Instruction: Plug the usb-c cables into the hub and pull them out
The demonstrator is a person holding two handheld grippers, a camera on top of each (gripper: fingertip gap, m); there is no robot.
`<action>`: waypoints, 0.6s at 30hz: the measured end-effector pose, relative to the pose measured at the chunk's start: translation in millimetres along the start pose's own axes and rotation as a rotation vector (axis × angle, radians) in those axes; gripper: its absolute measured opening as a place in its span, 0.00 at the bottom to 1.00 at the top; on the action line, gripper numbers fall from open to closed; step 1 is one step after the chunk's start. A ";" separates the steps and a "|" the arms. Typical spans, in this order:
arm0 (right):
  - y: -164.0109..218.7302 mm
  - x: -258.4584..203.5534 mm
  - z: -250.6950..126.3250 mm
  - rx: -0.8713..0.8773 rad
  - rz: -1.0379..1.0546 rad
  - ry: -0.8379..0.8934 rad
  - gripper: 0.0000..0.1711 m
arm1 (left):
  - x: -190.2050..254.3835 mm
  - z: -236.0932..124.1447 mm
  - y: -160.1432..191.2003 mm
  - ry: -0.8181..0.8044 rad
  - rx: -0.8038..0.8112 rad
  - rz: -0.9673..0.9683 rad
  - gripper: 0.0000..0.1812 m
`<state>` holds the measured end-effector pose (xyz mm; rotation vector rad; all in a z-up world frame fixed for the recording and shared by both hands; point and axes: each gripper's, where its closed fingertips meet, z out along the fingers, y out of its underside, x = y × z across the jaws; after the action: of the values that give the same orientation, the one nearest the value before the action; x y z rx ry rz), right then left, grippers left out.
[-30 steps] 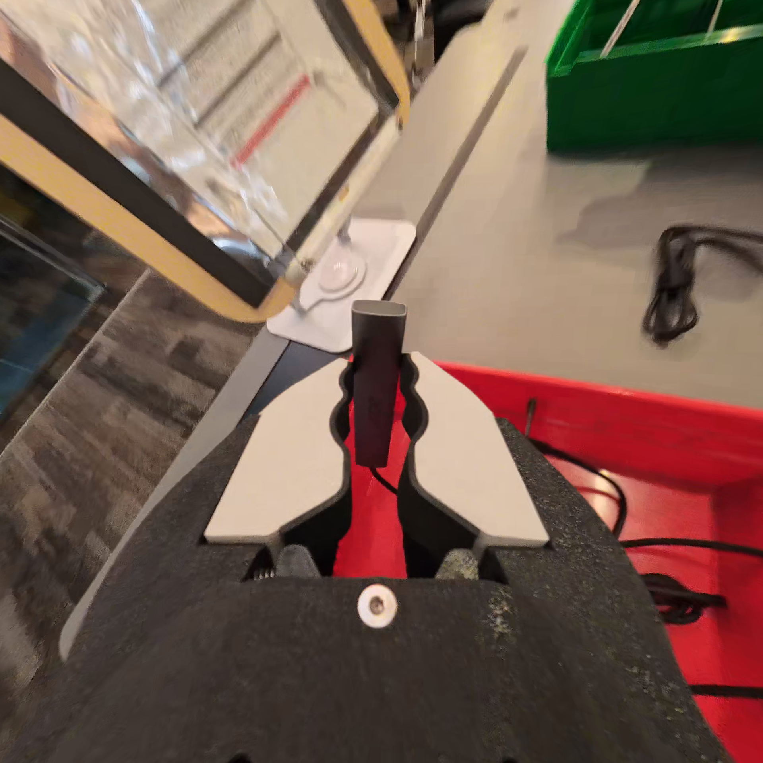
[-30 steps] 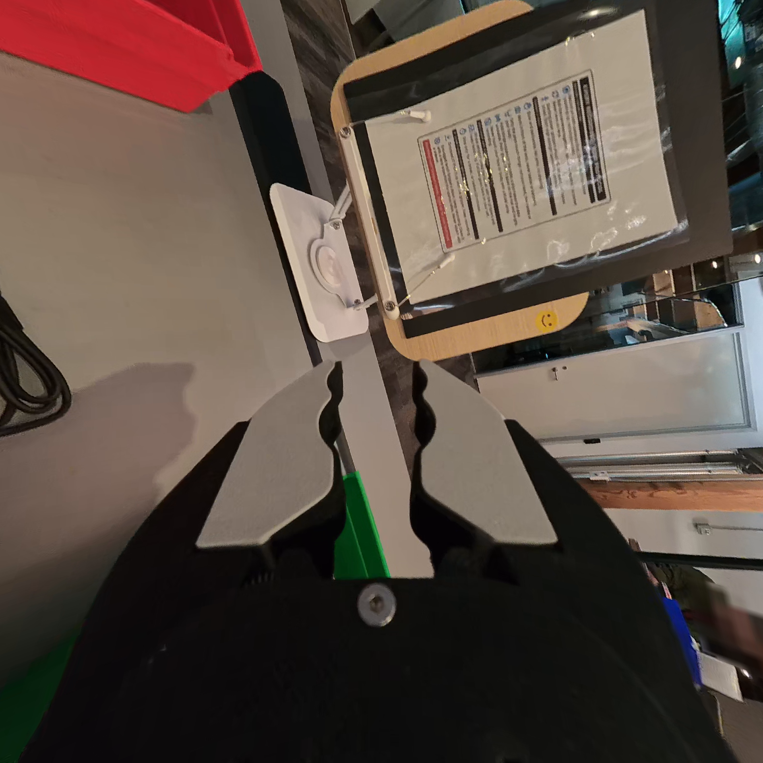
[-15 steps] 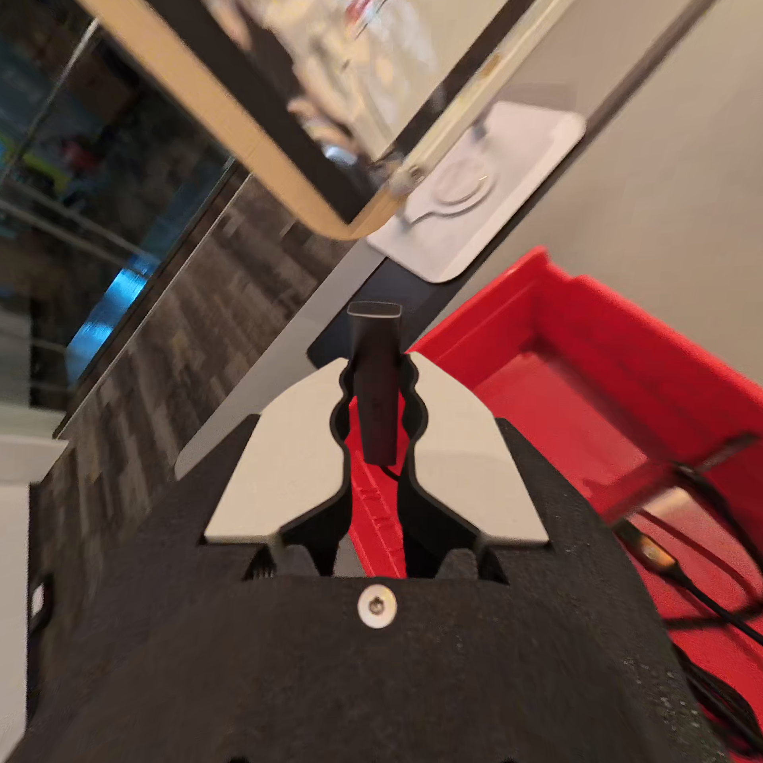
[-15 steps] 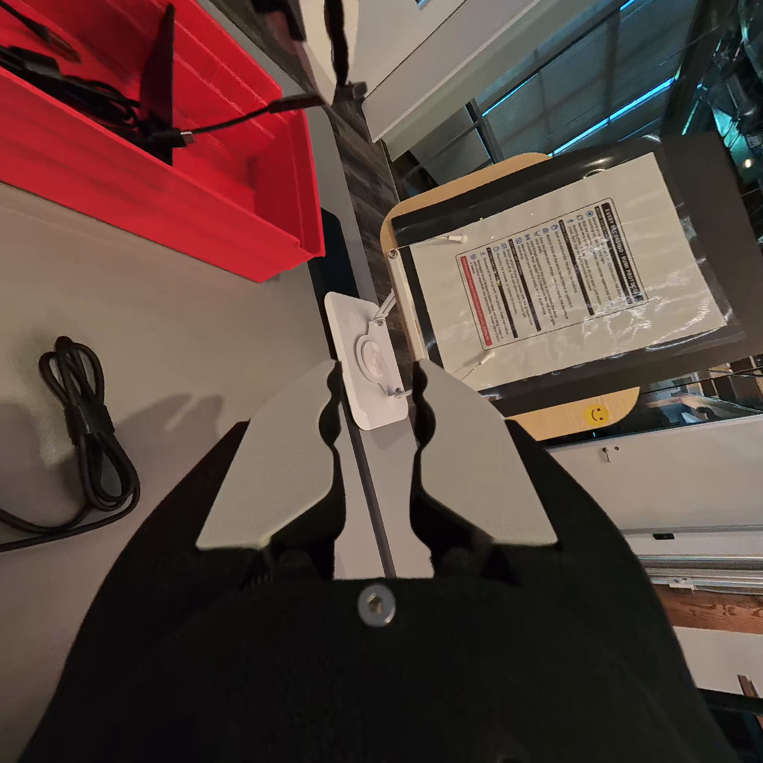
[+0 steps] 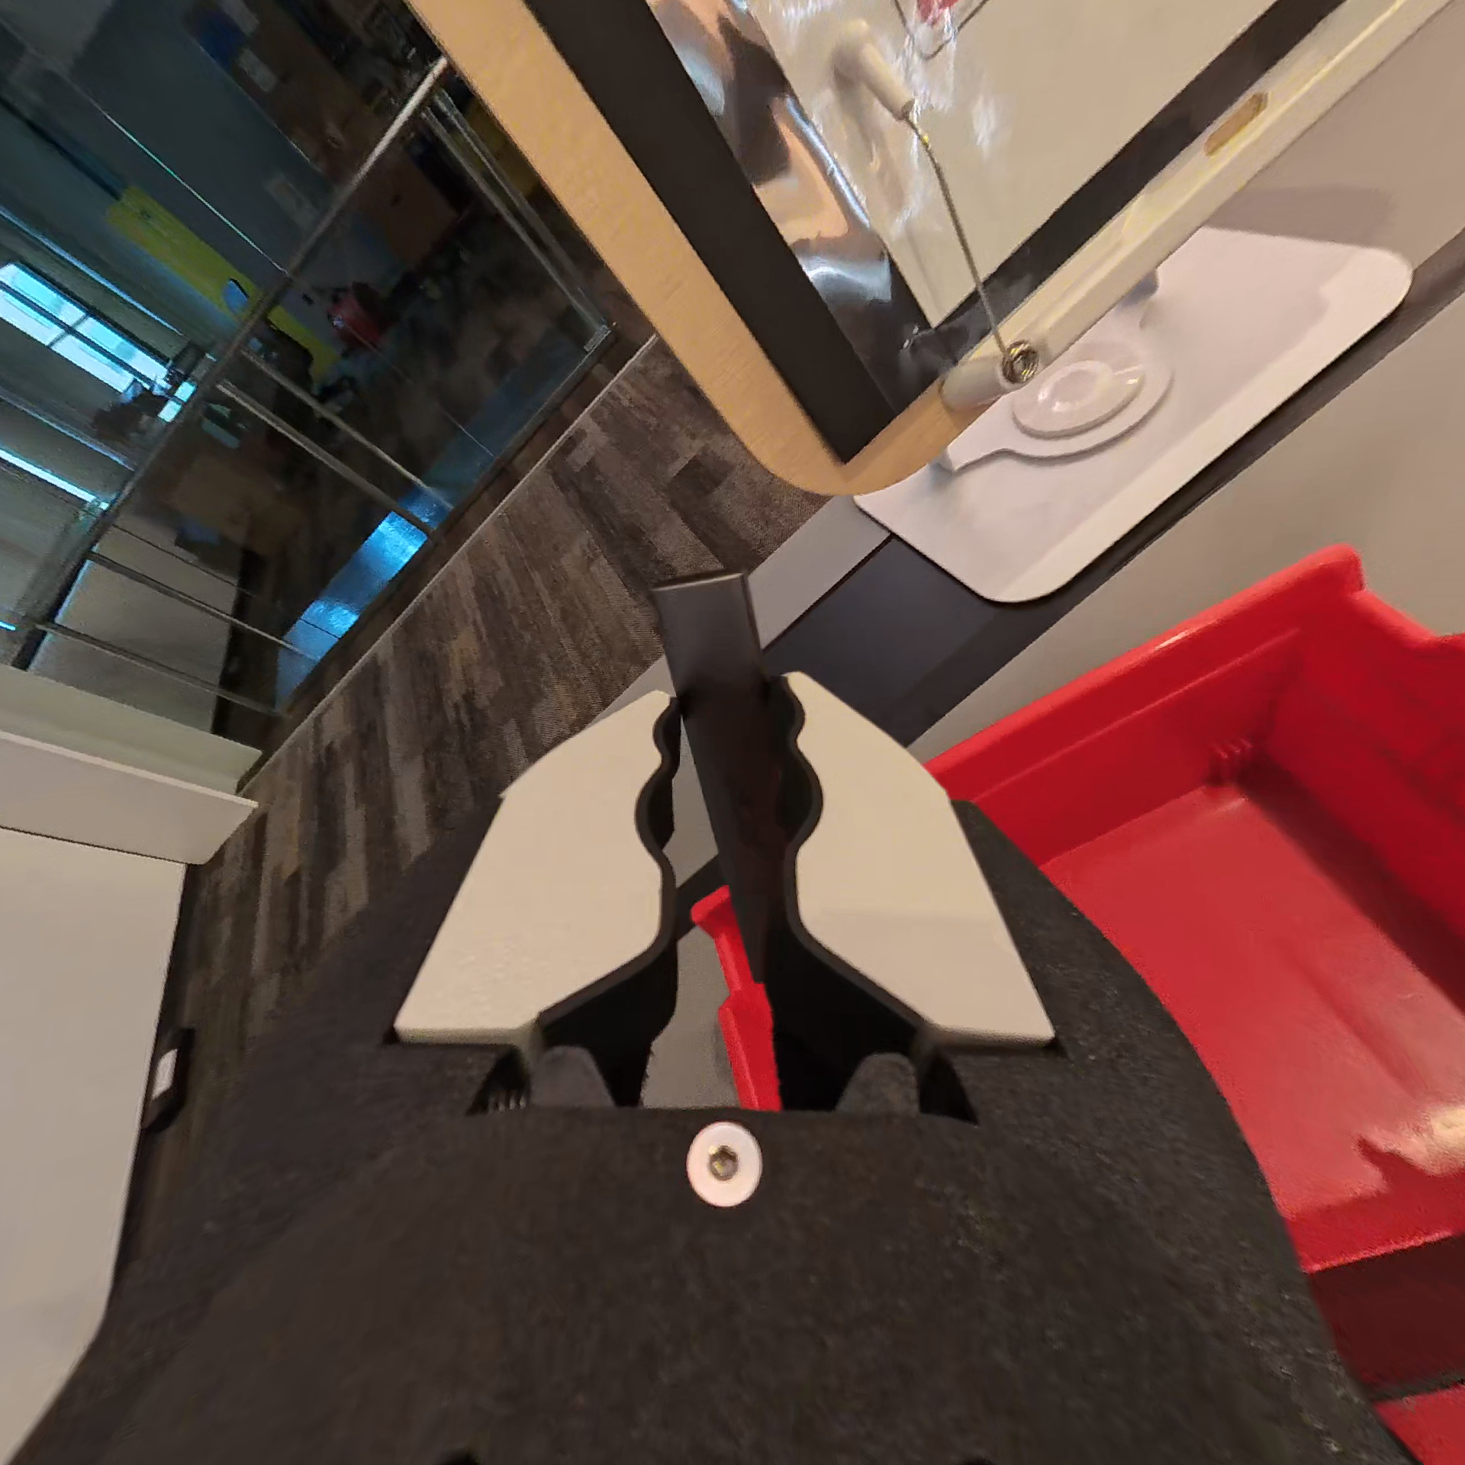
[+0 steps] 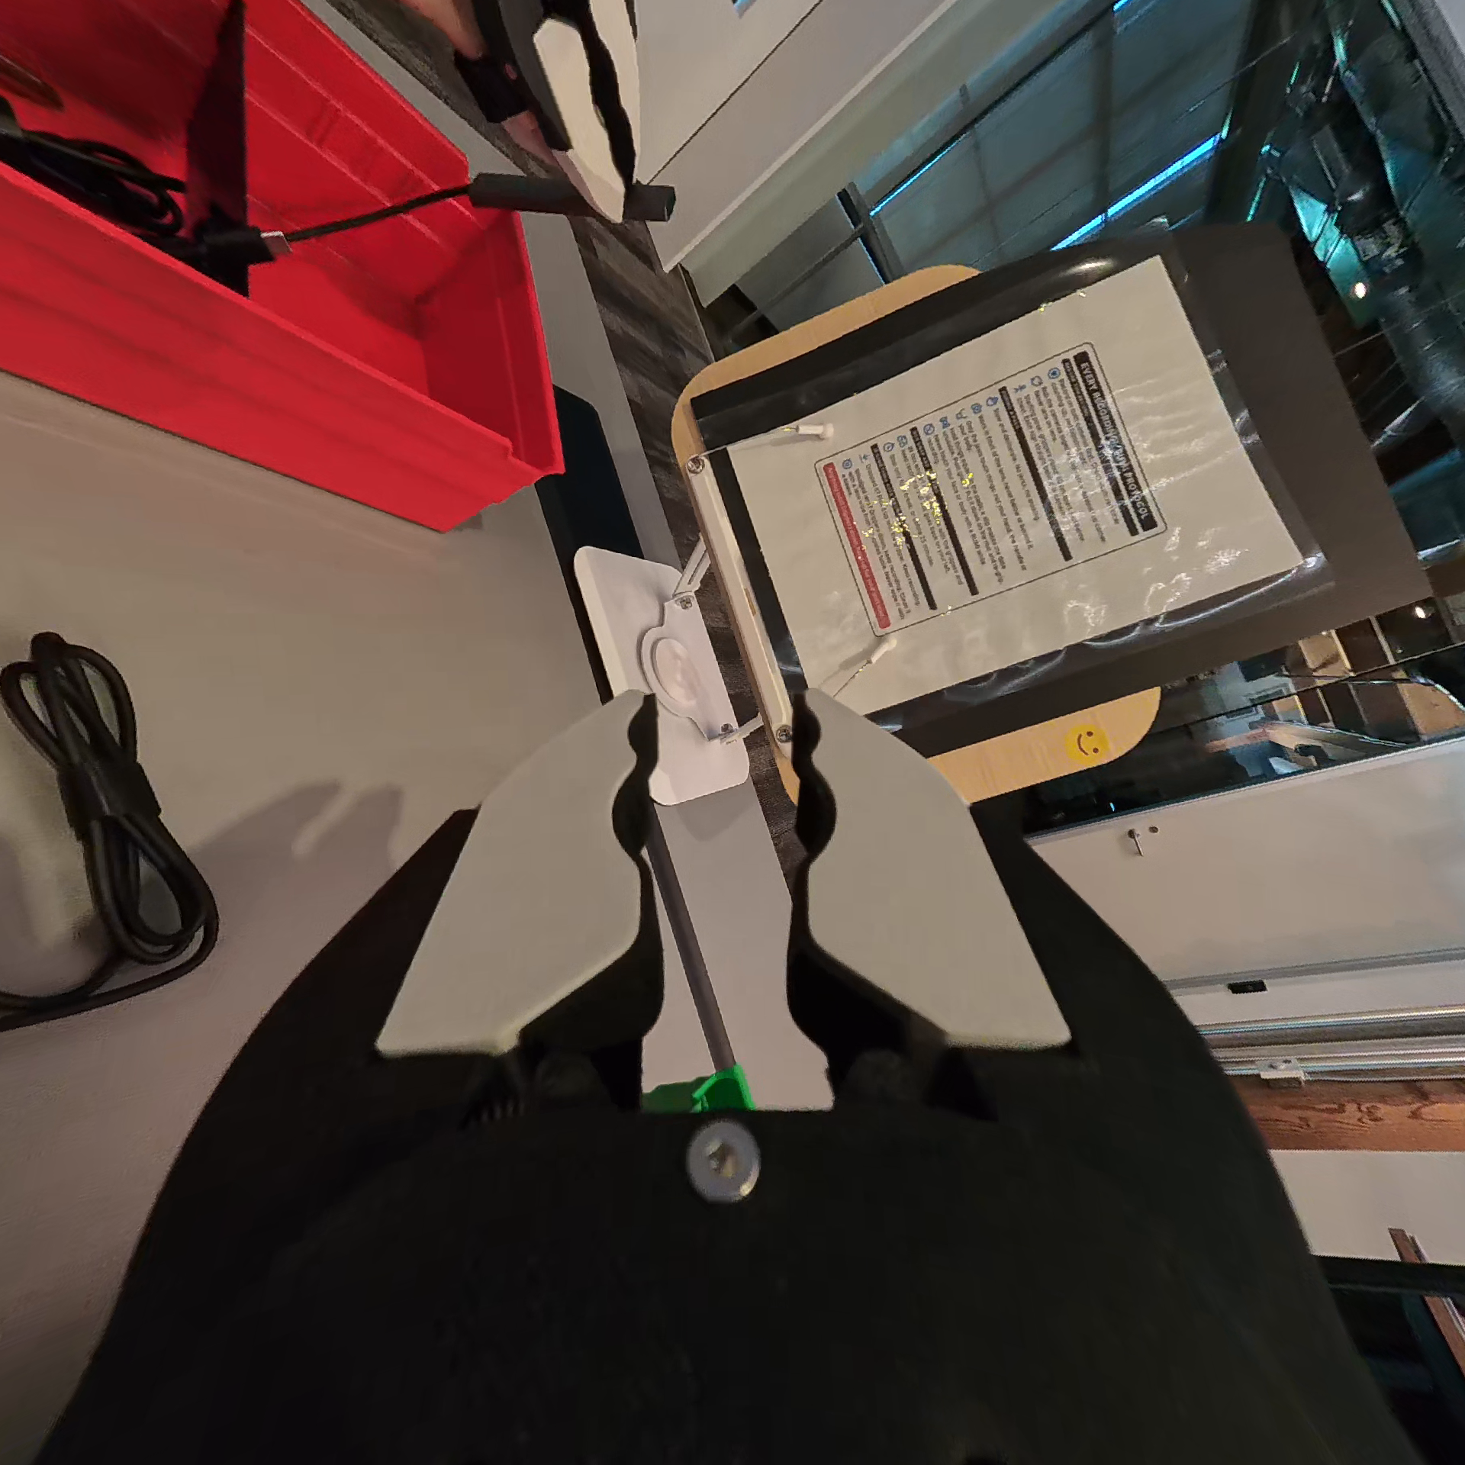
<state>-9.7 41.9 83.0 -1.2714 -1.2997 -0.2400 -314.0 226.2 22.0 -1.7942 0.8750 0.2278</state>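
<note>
My left gripper (image 5: 725,694) is shut on a slim dark hub (image 5: 709,626), which sticks out past the fingertips above the near corner of a red bin (image 5: 1237,912). In the right wrist view the left gripper (image 6: 590,103) holds that hub (image 6: 555,194) level above the bin's end. The hub's thin cable runs down to a plug (image 6: 269,242) inside the red bin (image 6: 317,412). A coiled black cable (image 6: 103,809) lies on the grey table, left of my right gripper (image 6: 717,713). My right gripper is open and empty above the table's edge.
A wooden sign board with a sheet in plastic (image 6: 991,507) stands on a white base (image 6: 666,674) at the table edge, just ahead of my right gripper. A green bin corner (image 6: 713,1090) shows under the right gripper. More black cables (image 6: 95,186) lie in the red bin. The left gripper's tips are roughly 35 centimetres from the right gripper's. My right tips are about 25 centimetres from the plug (image 6: 269,242), my left tips only 20 centimetres.
My left gripper has swung left and tilted with the hub, now over the red bin's corner. My right gripper has drawn back, bringing the red bin, the coiled cable and the left gripper into view.
</note>
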 end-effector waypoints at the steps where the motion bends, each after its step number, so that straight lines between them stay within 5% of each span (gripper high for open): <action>1: 0.5 0.7 -0.7 -0.001 0.001 0.002 0.19 | -0.1 1.0 2.2 0.001 -0.008 0.008 0.12; 5: 1.0 1.0 -1.6 0.000 0.006 0.000 0.19 | 14.6 -5.4 4.3 0.018 0.027 0.106 0.11; 11: -5.9 -10.1 15.6 0.038 0.098 -0.057 0.19 | 61.9 -44.6 -7.9 0.015 0.164 0.495 0.12; 18: -80.1 -52.9 94.3 0.352 0.858 -0.337 0.19 | 95.2 -59.7 -11.1 0.013 0.211 0.614 0.11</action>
<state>-141.5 60.2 62.6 -1.4730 -0.8986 0.8019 -253.9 132.5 3.2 -1.2946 1.3912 0.4953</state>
